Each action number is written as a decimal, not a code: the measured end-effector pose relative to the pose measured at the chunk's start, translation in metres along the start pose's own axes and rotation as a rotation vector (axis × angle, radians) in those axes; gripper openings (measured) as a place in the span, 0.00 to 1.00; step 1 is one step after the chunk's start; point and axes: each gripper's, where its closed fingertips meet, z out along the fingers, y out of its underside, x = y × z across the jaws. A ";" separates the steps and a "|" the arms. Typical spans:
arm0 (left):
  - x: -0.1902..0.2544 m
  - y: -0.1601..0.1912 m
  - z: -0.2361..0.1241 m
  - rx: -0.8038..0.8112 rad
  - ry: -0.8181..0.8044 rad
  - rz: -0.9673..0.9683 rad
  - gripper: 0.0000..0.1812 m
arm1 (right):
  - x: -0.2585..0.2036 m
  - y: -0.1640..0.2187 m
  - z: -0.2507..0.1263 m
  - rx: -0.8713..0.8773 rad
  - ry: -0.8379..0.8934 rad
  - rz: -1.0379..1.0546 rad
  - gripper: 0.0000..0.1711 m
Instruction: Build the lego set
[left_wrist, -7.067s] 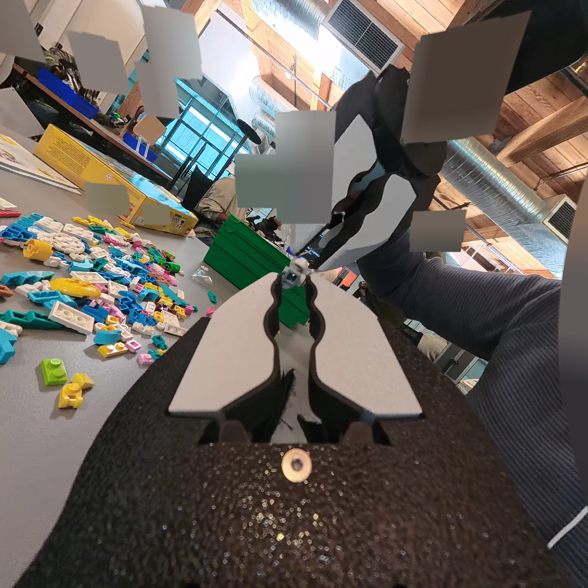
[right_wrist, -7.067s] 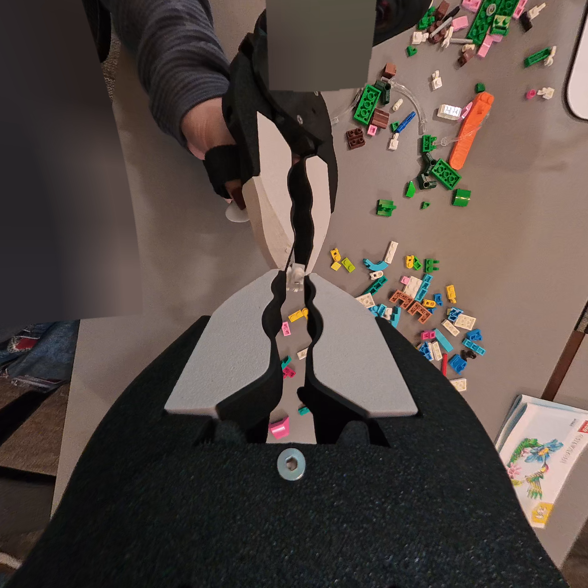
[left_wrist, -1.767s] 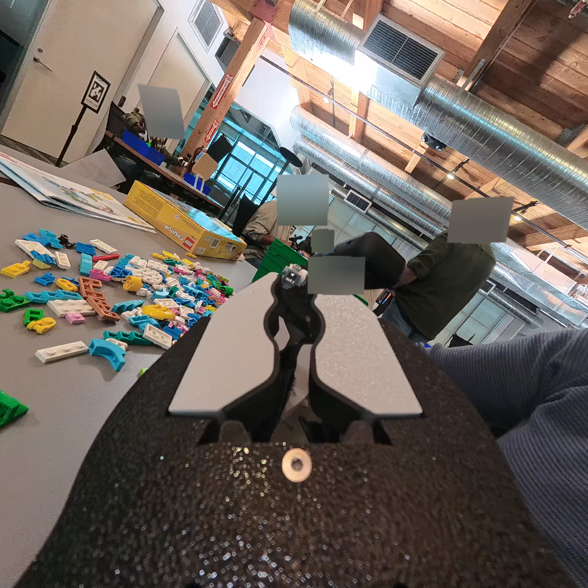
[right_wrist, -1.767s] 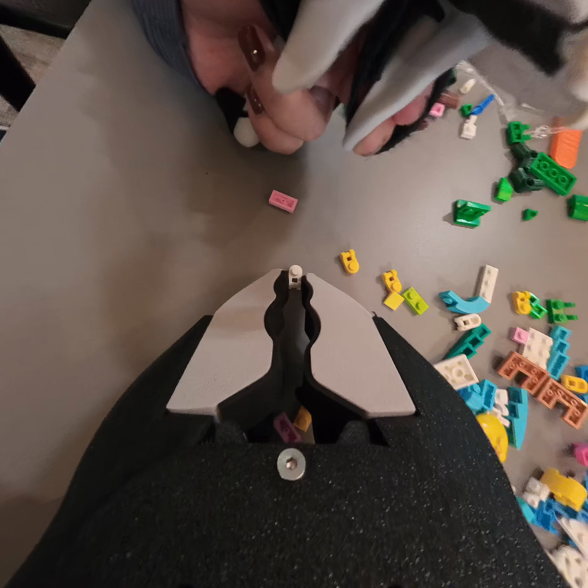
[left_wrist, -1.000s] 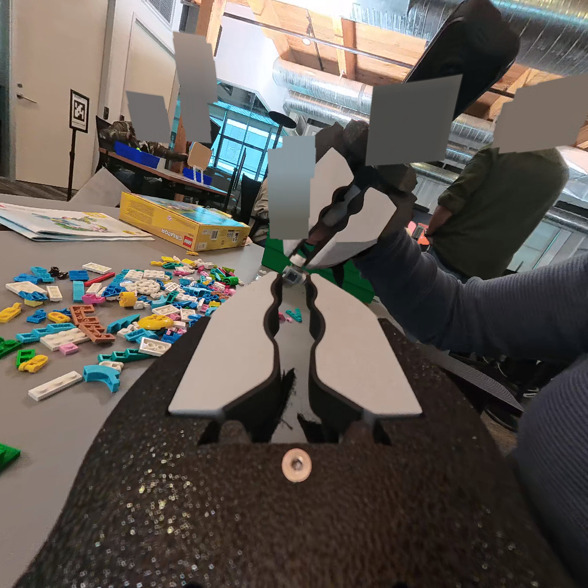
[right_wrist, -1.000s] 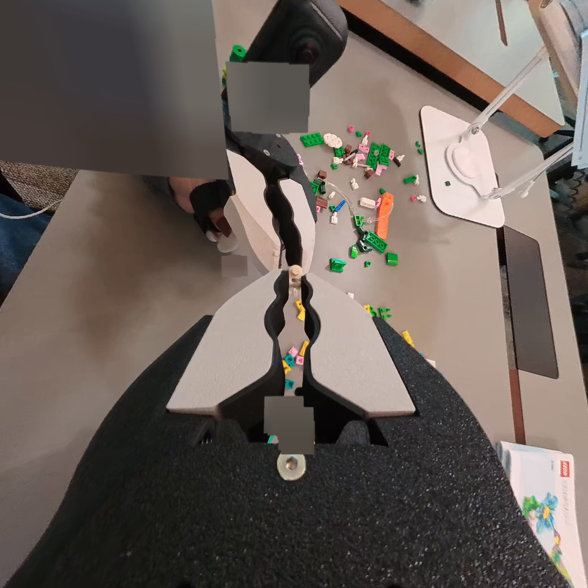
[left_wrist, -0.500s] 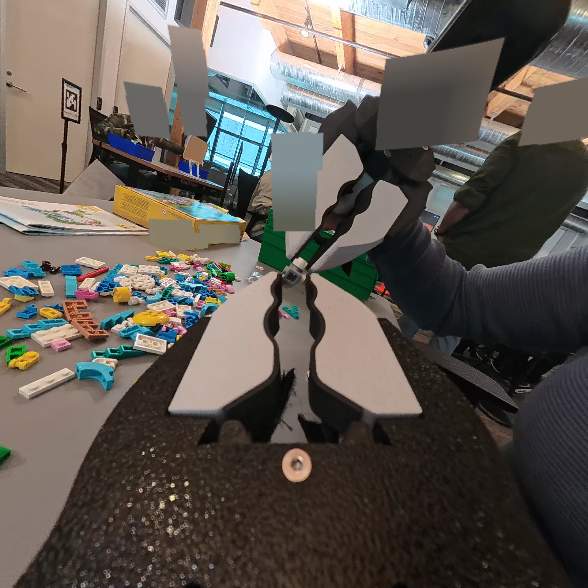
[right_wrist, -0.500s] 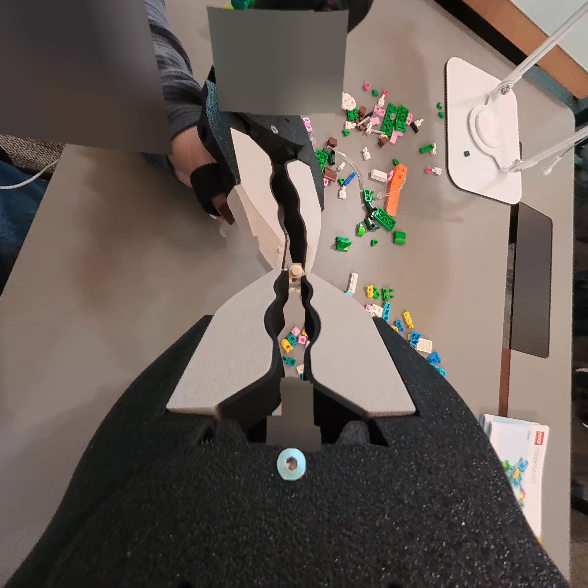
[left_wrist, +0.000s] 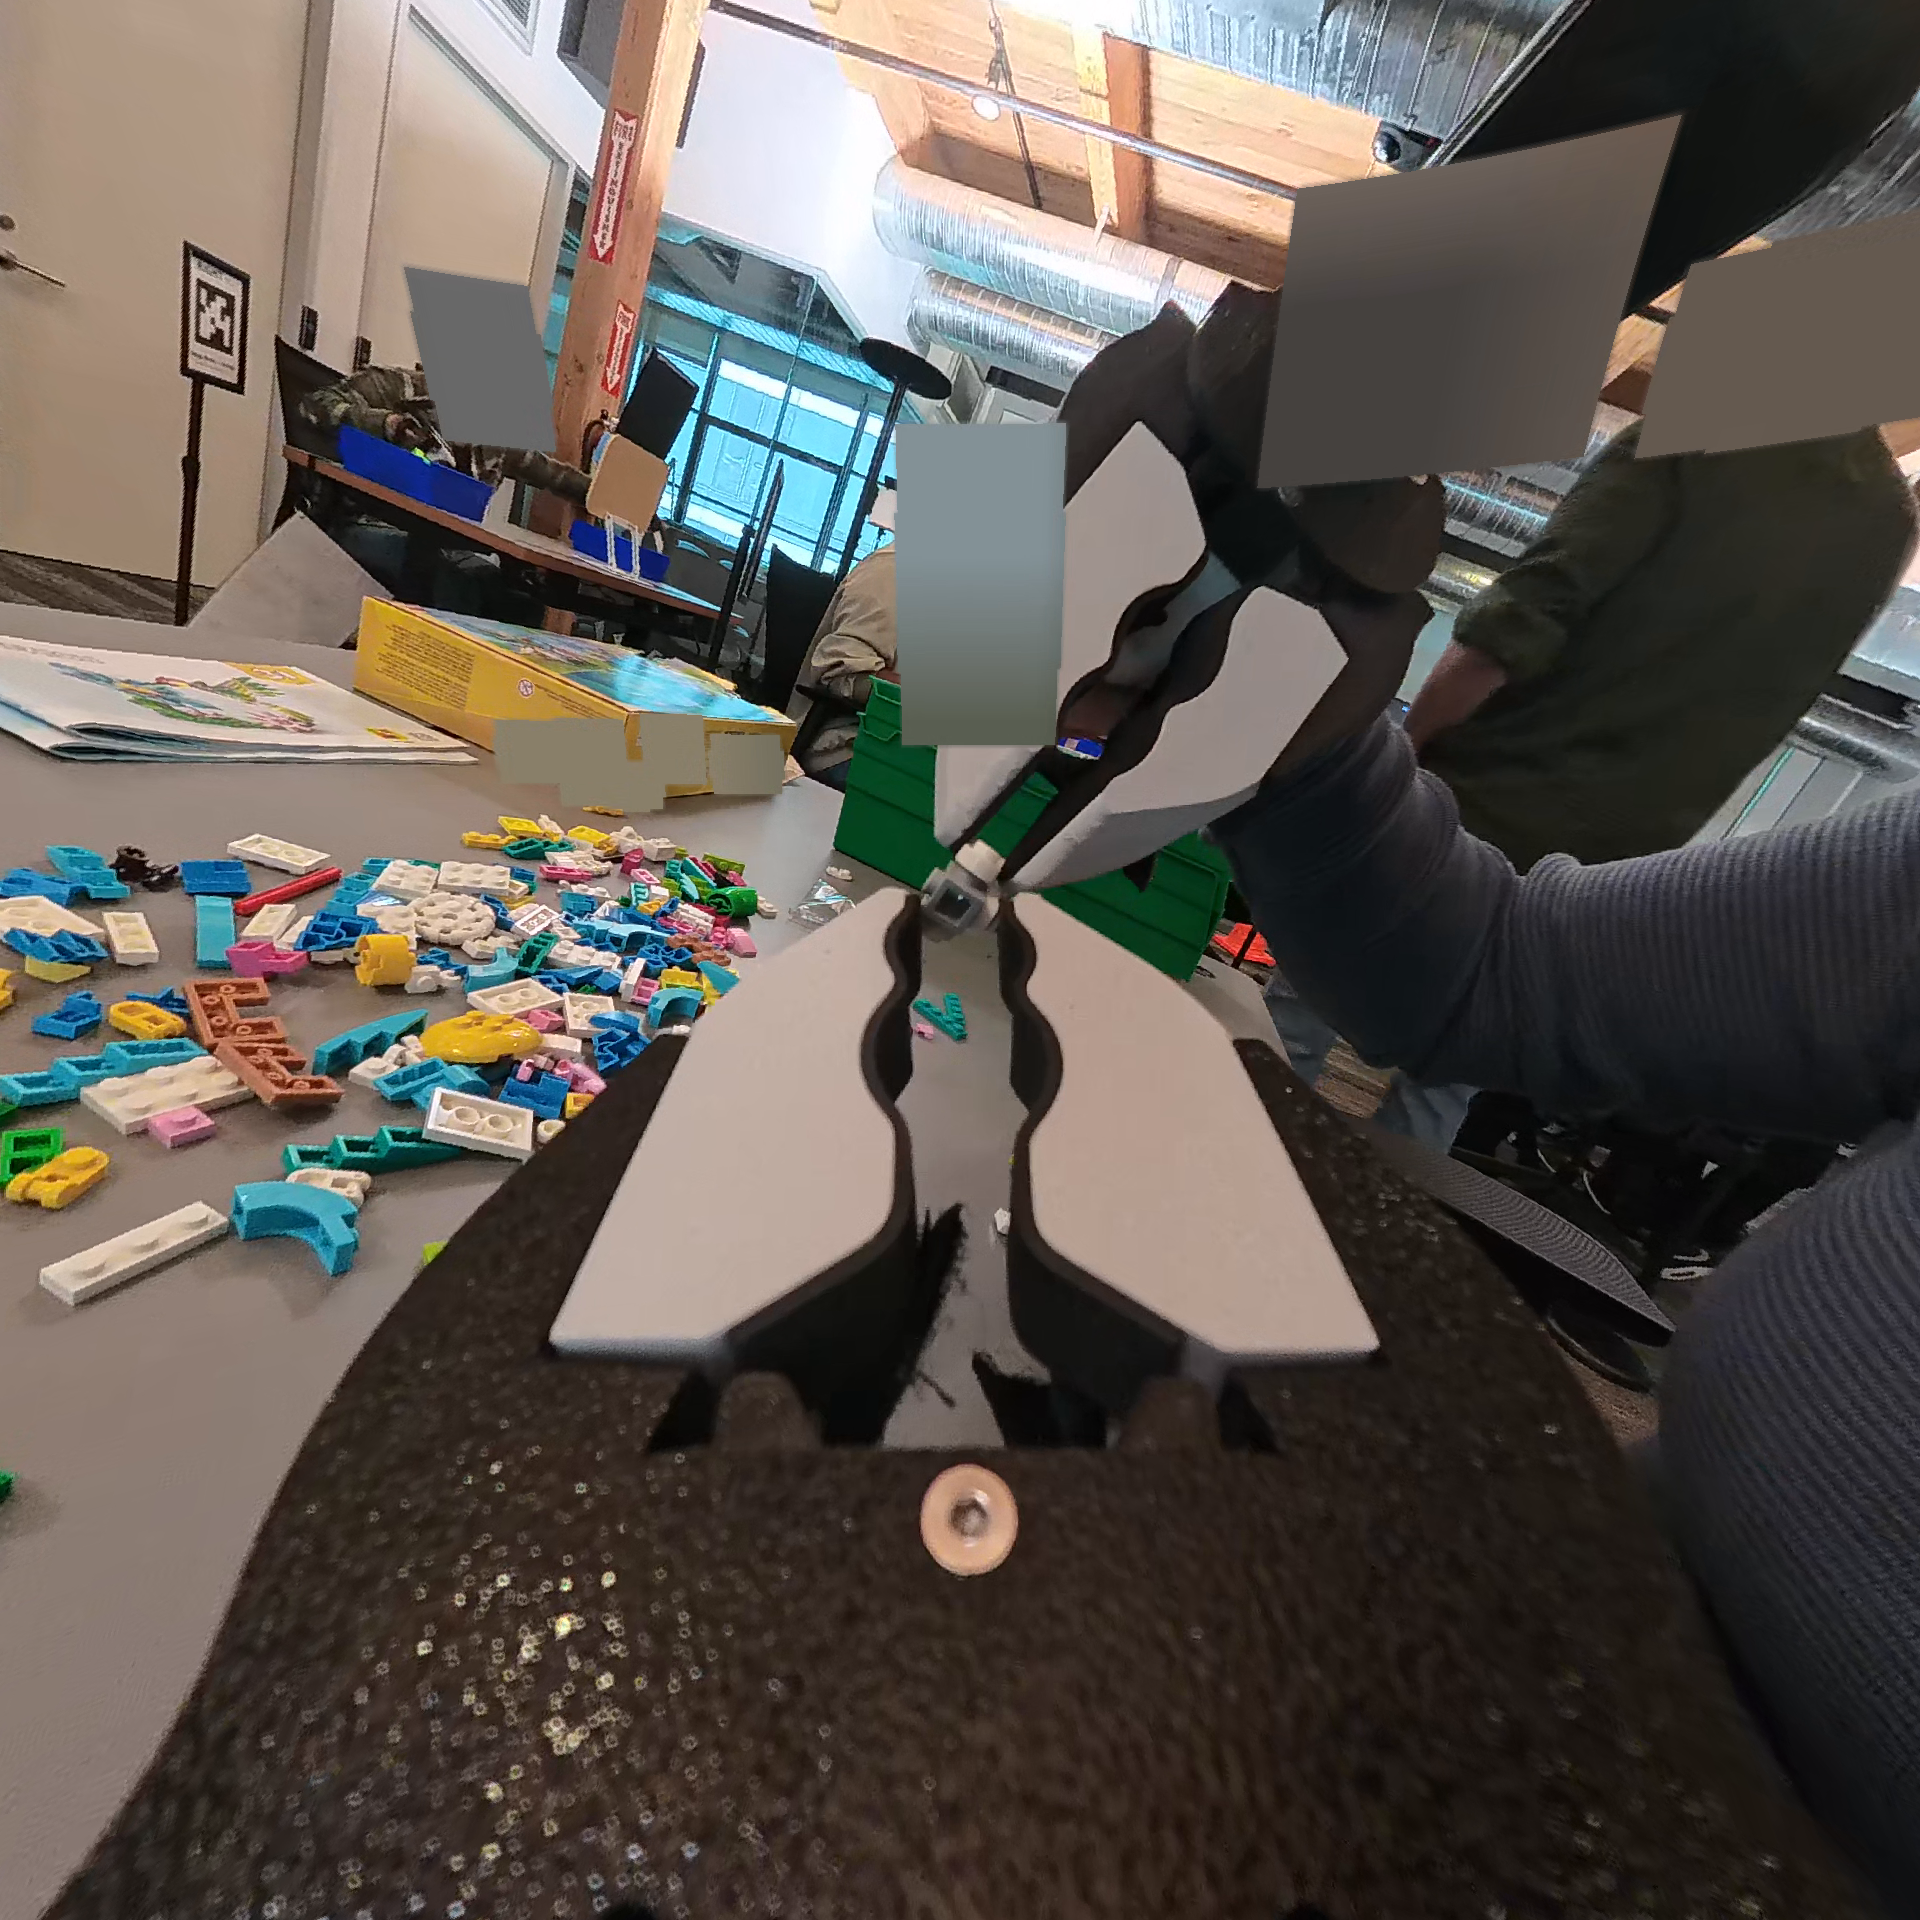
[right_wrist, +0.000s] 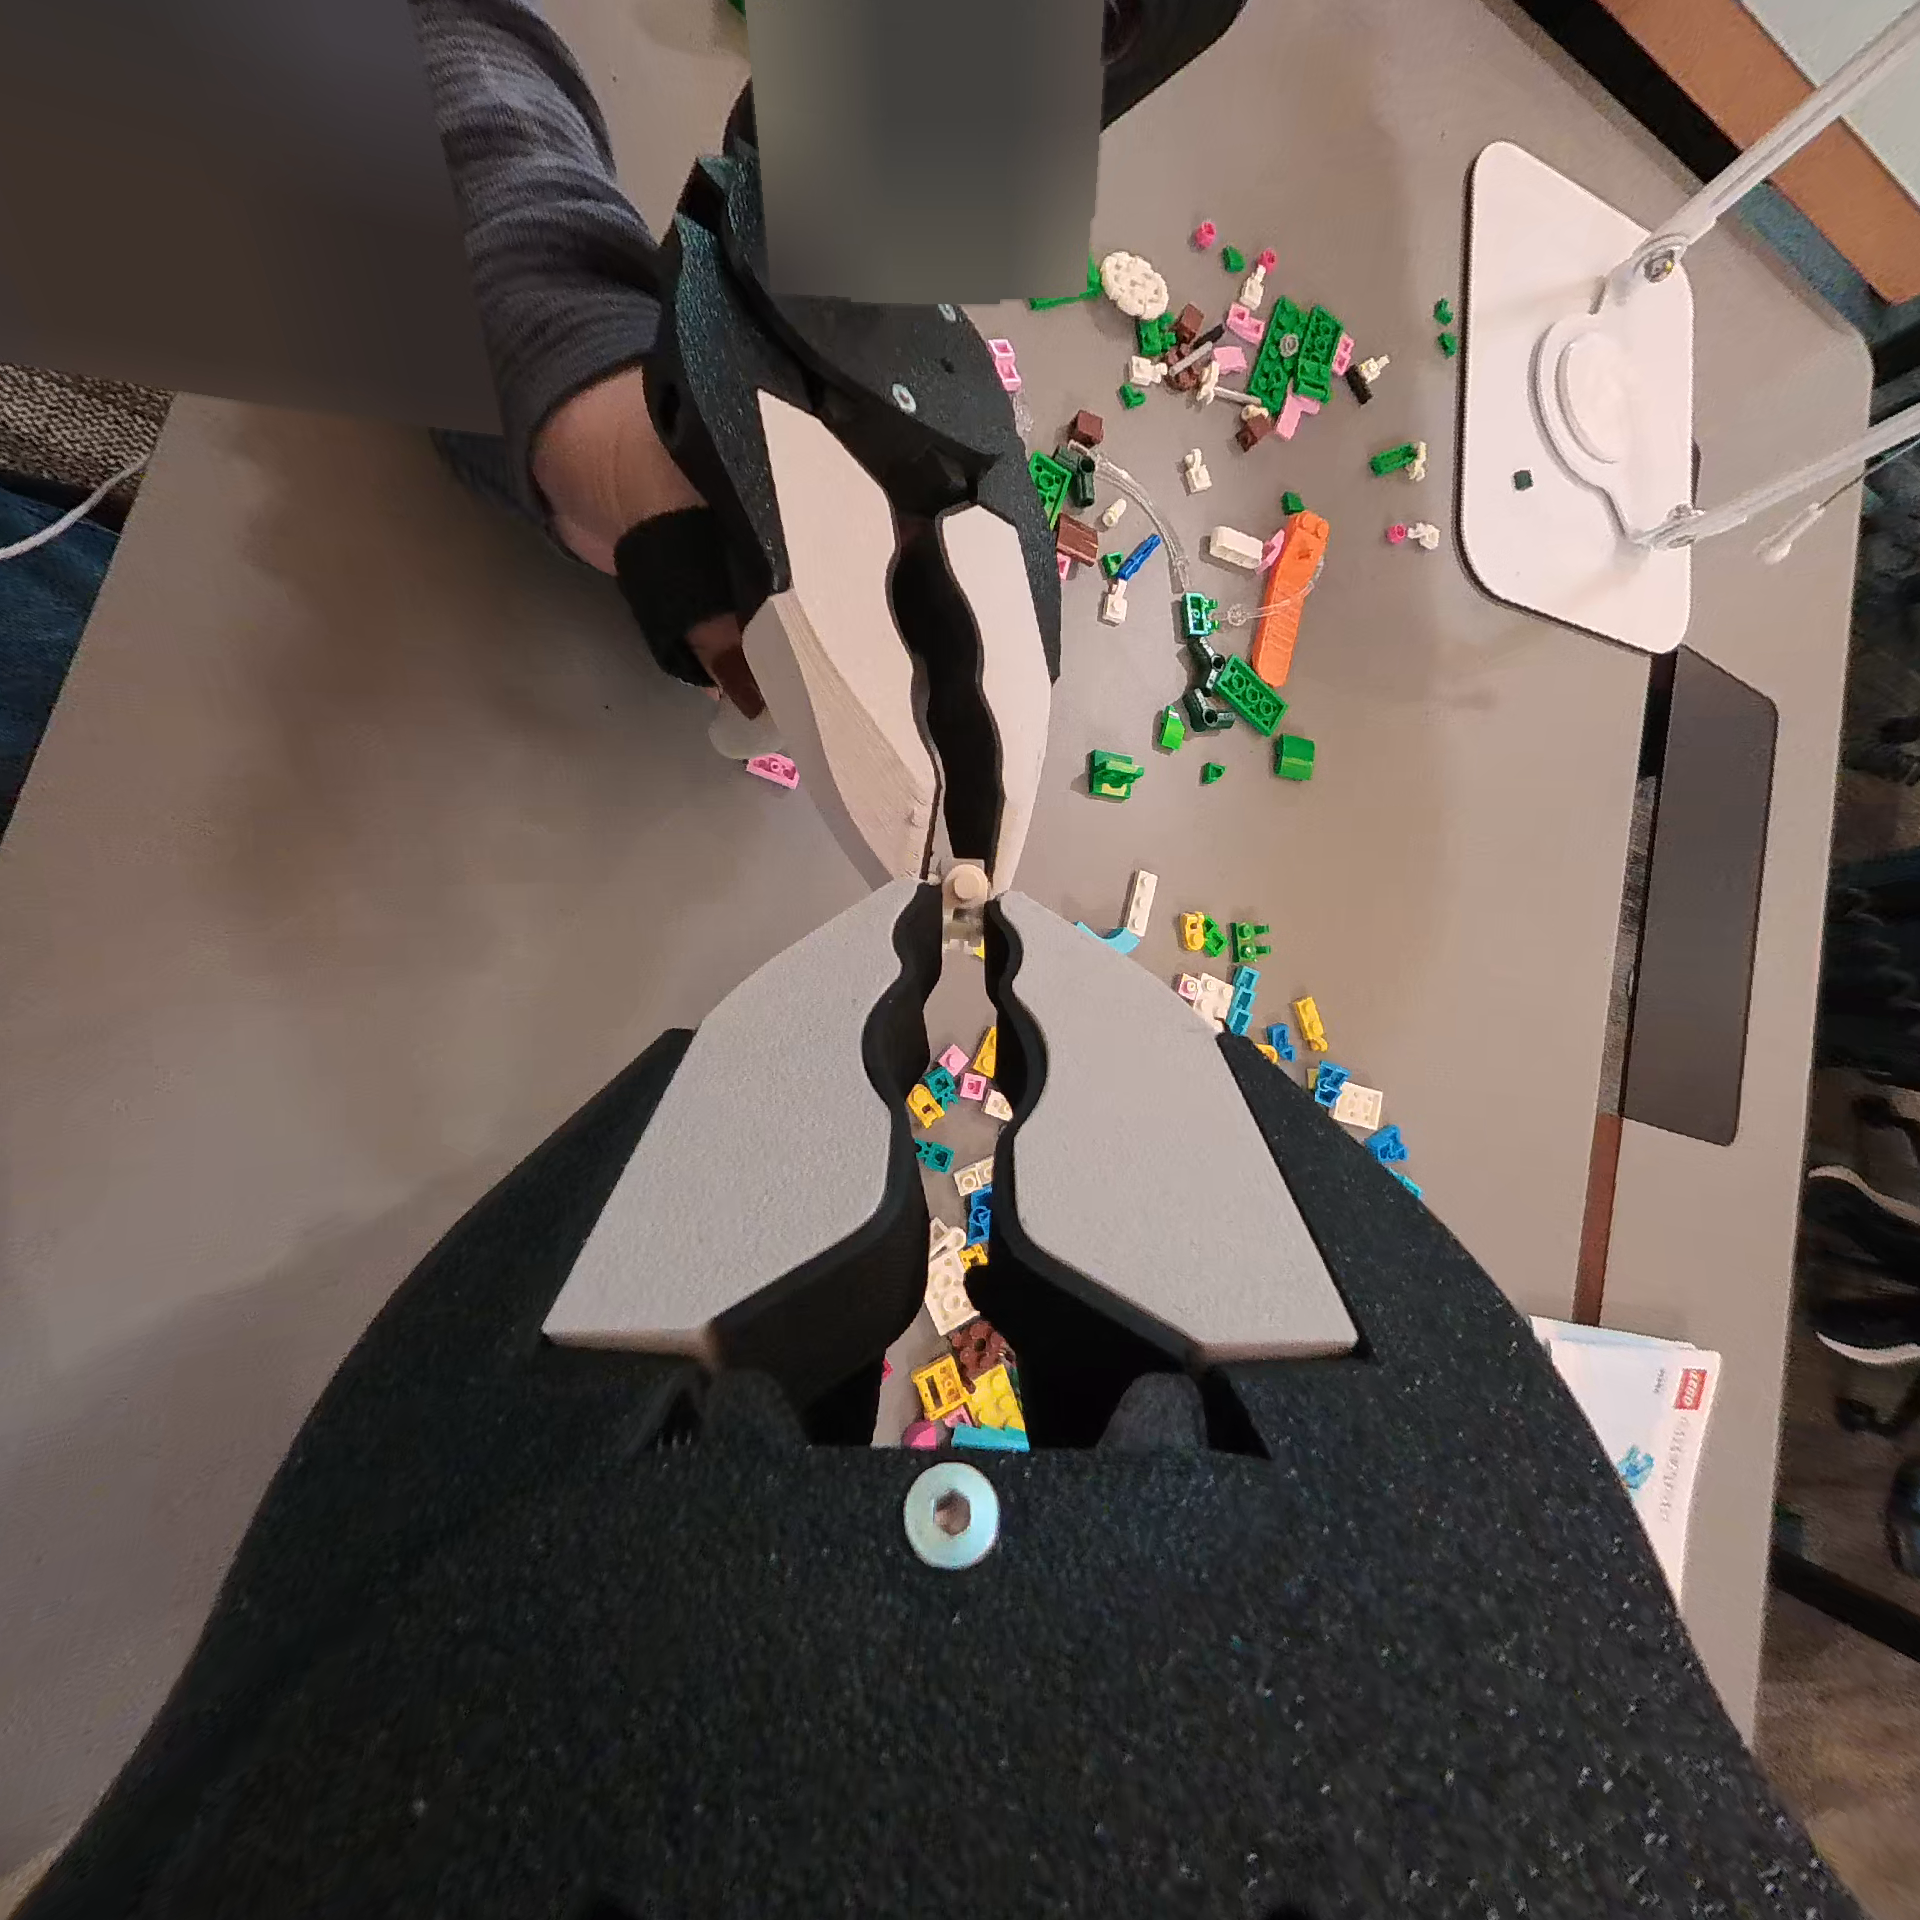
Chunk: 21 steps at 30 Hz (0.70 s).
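Observation:
In the left wrist view my left gripper (left_wrist: 956, 916) is shut on a small grey lego piece (left_wrist: 951, 912) and holds it above the grey table (left_wrist: 156, 1403). My right gripper (left_wrist: 982, 864) comes in from the upper right, shut on a small white piece (left_wrist: 977, 860) that touches the grey one. In the right wrist view my right gripper (right_wrist: 966, 920) pinches the pale piece (right_wrist: 964, 925). A tan round end (right_wrist: 966, 883) sticks out toward the left gripper (right_wrist: 961, 862), which reaches in from the top. The two grippers meet tip to tip.
Loose coloured bricks (left_wrist: 312, 987) lie to the left, with a yellow box (left_wrist: 561, 696), a booklet (left_wrist: 187, 707) and a green bin (left_wrist: 904, 831) behind. Green and brown pieces (right_wrist: 1288, 353), an orange separator (right_wrist: 1288, 592) and a white lamp base (right_wrist: 1569, 416) lie beyond. People sit behind.
Both grippers stay shut and tip to tip. The joined pair has shifted over the table, so the right wrist view now shows more coloured bricks beneath the fingers.

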 end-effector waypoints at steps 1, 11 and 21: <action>0.000 0.000 0.000 0.000 0.000 -0.001 0.08 | 0.000 0.000 0.000 -0.002 0.001 0.000 0.04; 0.000 0.000 0.000 0.003 0.004 -0.008 0.08 | 0.000 0.000 0.000 -0.005 0.014 -0.006 0.05; 0.000 -0.001 0.000 0.008 0.012 -0.018 0.08 | 0.001 -0.001 0.000 0.003 0.013 -0.003 0.05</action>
